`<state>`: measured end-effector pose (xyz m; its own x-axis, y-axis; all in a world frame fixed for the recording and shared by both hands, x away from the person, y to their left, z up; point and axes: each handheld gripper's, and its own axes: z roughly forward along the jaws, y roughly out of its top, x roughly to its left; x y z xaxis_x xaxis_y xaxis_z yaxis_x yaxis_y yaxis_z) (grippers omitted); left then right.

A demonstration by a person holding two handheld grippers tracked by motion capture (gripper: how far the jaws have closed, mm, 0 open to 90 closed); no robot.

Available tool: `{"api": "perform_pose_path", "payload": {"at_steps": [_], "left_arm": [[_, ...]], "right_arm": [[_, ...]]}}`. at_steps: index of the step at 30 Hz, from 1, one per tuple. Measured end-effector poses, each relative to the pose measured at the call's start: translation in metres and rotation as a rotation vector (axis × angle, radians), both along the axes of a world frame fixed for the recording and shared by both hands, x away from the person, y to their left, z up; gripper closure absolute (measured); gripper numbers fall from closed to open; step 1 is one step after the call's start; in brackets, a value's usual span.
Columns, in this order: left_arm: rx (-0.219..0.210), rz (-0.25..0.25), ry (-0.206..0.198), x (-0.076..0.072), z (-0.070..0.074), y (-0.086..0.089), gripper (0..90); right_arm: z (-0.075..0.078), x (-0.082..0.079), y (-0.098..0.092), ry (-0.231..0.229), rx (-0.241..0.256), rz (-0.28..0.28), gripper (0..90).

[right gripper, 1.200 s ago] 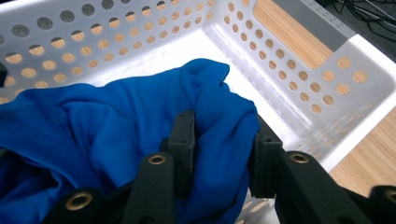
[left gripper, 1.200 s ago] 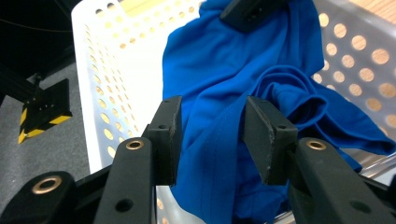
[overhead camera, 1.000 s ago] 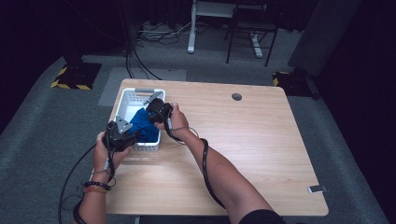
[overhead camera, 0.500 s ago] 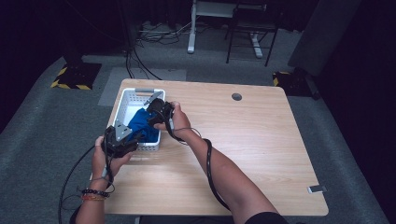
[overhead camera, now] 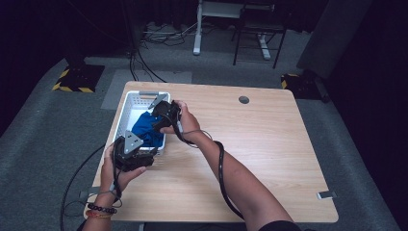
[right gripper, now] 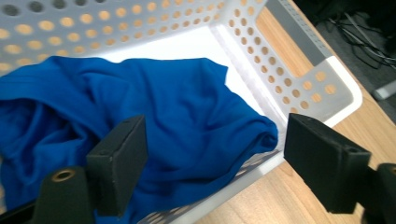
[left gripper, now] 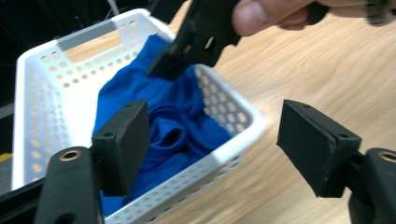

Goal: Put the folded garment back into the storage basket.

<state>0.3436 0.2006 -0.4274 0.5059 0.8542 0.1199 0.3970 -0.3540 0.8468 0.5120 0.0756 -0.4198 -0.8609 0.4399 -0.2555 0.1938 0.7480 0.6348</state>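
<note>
A white perforated basket [overhead camera: 139, 98] stands at the table's back left, holding a crumpled blue cloth [overhead camera: 143, 126]. My right gripper [overhead camera: 157, 120] hovers over the basket's right side, tilted down at the cloth. In the right gripper view its jaws stand wide open [right gripper: 215, 158] just above the cloth [right gripper: 163, 107], gripping nothing. My left gripper [overhead camera: 146, 151] is at the basket's near end. In the left gripper view it is open [left gripper: 219, 140] in front of the basket's near wall [left gripper: 243, 116]. The cloth [left gripper: 154, 121] lies beyond, with the right gripper [left gripper: 196, 37] above it.
A round cable hole [overhead camera: 244, 99] is in the tabletop at the back. A small grey object [overhead camera: 326, 195] sits at the table's right front edge. Cables trail from both grippers. Chair and desk legs [overhead camera: 262, 45] stand on the floor beyond the table.
My left gripper has drawn back a little toward the near end of the basket. The right gripper has hardly moved.
</note>
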Motion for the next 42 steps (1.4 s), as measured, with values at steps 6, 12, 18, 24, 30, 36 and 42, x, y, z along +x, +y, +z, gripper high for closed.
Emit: {"api": "perform_pose_path", "payload": {"at_steps": [6, 12, 18, 24, 30, 36, 42], "left_arm": [[-0.026, -0.04, 0.006, -0.007, 0.001, -0.011, 20.0], [-0.044, -0.063, 0.009, -0.015, -0.003, -0.023, 17.2], [-0.039, -0.103, 0.032, -0.023, -0.012, -0.035, 16.6], [-0.038, -0.127, 0.051, -0.029, -0.019, -0.046, 16.6], [-0.027, -0.146, 0.065, -0.035, -0.027, -0.057, 16.6], [-0.015, -0.161, 0.093, -0.037, -0.037, -0.065, 16.6], [-0.018, -0.161, 0.101, -0.04, -0.043, -0.072, 16.7]], "right_arm": [[0.004, -0.003, -0.003, 0.004, -0.02, 0.022, 19.5], [0.009, -0.008, -0.01, 0.022, -0.036, 0.051, 18.6], [0.016, -0.013, -0.014, 0.006, -0.075, 0.049, 17.8], [0.019, -0.017, -0.02, 0.004, -0.105, 0.055, 17.9], [0.02, -0.021, -0.028, 0.0, -0.137, 0.054, 18.4], [0.024, -0.027, -0.039, -0.007, -0.152, 0.058, 18.6], [0.03, -0.034, -0.049, -0.022, -0.173, 0.066, 18.6]]}}
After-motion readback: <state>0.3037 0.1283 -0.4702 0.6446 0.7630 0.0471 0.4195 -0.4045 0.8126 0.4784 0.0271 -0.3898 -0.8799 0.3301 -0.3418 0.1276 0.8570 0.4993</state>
